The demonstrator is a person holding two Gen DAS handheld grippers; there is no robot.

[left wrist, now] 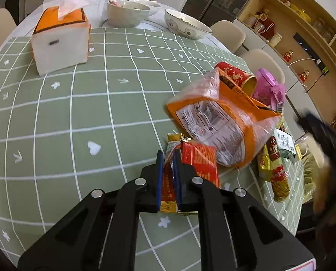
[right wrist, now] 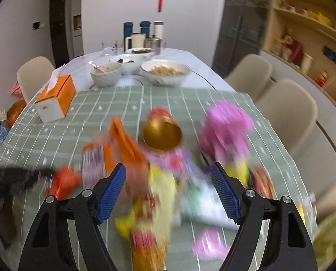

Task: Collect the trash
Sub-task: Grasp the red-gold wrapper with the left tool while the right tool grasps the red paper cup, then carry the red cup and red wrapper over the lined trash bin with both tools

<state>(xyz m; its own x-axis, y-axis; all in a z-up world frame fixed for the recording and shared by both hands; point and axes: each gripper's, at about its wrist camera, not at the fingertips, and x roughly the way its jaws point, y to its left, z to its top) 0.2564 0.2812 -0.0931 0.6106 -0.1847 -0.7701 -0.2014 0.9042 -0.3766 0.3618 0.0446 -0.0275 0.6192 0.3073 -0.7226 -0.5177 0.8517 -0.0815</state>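
A heap of trash lies on the green checked tablecloth [left wrist: 77, 113]. My left gripper [left wrist: 169, 158] is shut on a red and gold snack wrapper [left wrist: 168, 192] at the heap's near edge. Beside it lie an orange and clear plastic bag [left wrist: 222, 117], a red and gold paper cup on its side [left wrist: 238, 76], a pink wrapper [left wrist: 267, 85] and a yellow wrapper [left wrist: 274, 171]. In the blurred right wrist view, my right gripper [right wrist: 168, 176] is open above the yellow wrapper [right wrist: 159, 194], with the cup [right wrist: 162, 131] and pink wrapper [right wrist: 226, 126] beyond.
An orange and white tissue box [left wrist: 59, 40] stands at the far left of the cloth. Bowls with food [left wrist: 127, 13] [left wrist: 186, 23], a jug and cups stand at the table's far end. Beige chairs [right wrist: 287, 113] and shelves [left wrist: 303, 33] line the right side.
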